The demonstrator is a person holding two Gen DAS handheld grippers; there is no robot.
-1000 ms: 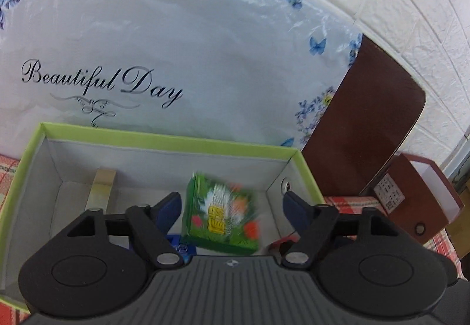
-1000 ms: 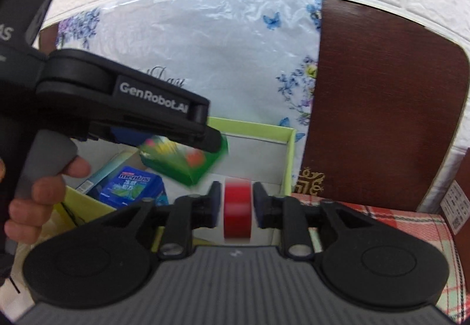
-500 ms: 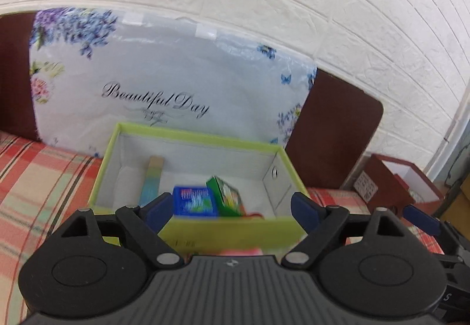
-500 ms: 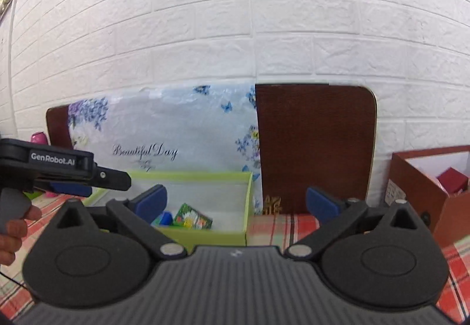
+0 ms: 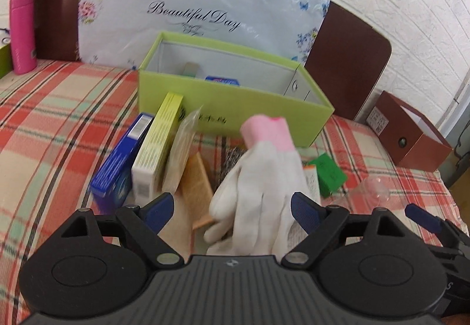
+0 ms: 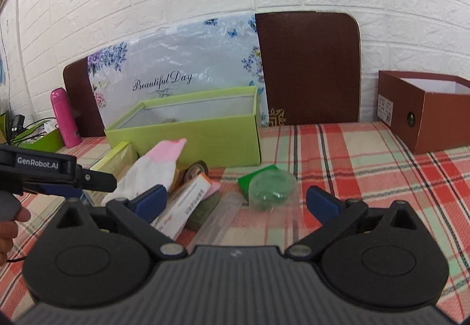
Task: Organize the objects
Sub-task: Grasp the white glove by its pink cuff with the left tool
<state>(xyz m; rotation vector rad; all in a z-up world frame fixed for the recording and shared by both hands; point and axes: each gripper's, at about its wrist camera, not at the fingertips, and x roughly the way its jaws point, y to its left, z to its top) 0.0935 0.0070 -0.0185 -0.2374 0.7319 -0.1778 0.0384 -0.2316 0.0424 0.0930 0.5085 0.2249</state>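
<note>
Both grippers have pulled back from the green box (image 5: 235, 107) and hang spread and empty, left gripper (image 5: 232, 207) over the white glove (image 5: 258, 187), right gripper (image 6: 235, 198) near the clear cup (image 6: 271, 187). Limp, pink-cuffed, the glove sprawls centre-frame over the clutter; a pinch could slip or drag the neighbouring yellow box (image 5: 158, 145).

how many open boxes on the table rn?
2 clear ones. Green box mid-table in front of the floral panel; brown box at the far right by the wall. A green edge beside the pink bottle may be a third, mostly cut off.
</note>
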